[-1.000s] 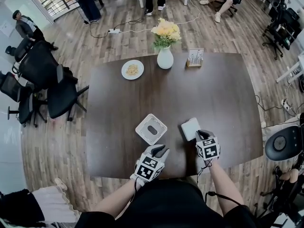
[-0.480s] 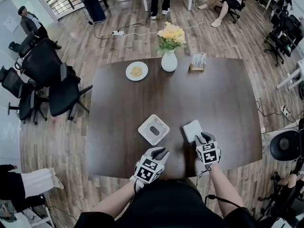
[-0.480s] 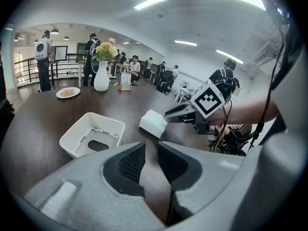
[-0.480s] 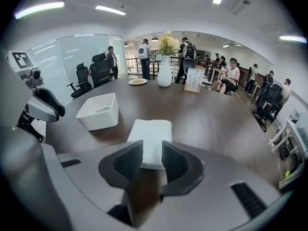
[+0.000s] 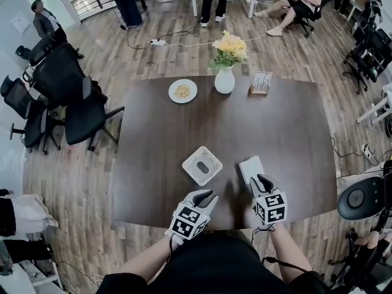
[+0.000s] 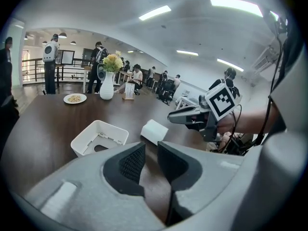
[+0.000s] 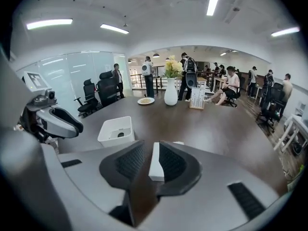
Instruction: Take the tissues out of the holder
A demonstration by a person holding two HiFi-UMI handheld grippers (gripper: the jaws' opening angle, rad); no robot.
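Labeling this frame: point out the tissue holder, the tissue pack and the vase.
tissue holder (image 5: 193, 158): head view, white top face beside its oval opening.
tissue pack (image 5: 249, 166): head view, middle of its top face.
vase (image 5: 225, 82): head view, middle of its white body.

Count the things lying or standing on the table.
5. Far side: plate, vase of flowers, card stand, left to right. Near side: white holder, tissue pack to its right. Nothing seems hidden.
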